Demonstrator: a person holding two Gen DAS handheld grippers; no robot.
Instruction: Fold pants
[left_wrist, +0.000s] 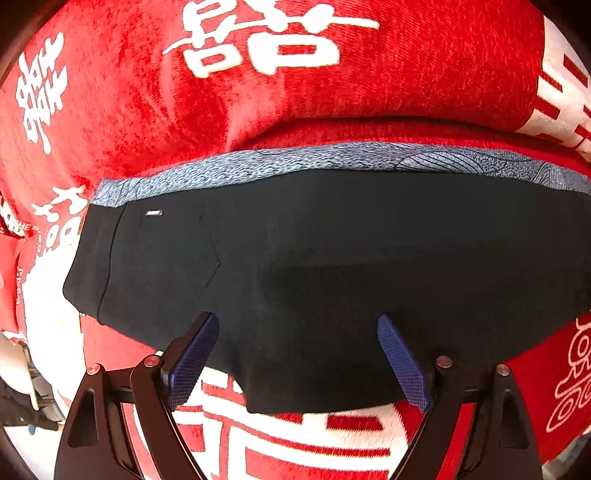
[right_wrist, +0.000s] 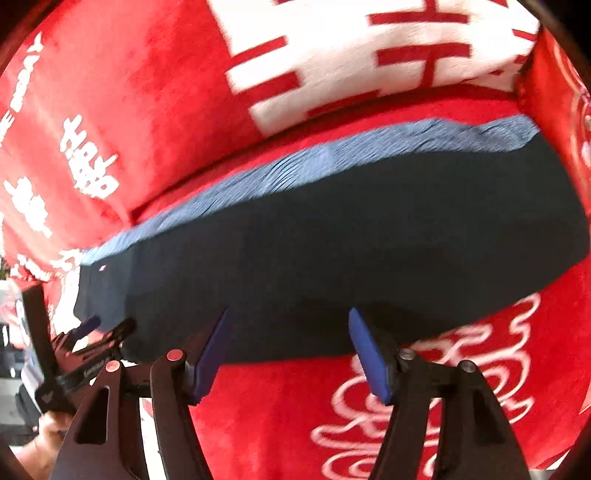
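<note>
Lying flat on a red blanket (left_wrist: 424, 74) with white lettering, the black pants (left_wrist: 314, 258) are folded into a long band, a blue-grey patterned strip (left_wrist: 332, 158) showing along their far edge. The left gripper (left_wrist: 299, 350) hangs over the near edge of the pants with its jaws spread wide and holding nothing. The right gripper (right_wrist: 288, 343) is likewise wide apart and empty above that near edge.

You see a red plush blanket (left_wrist: 424, 74) printed with large white characters covering the whole surface. A raised fold of it runs along the far side. Near its right edge, white swirl outlines (right_wrist: 424, 406) curl across the red pile.
</note>
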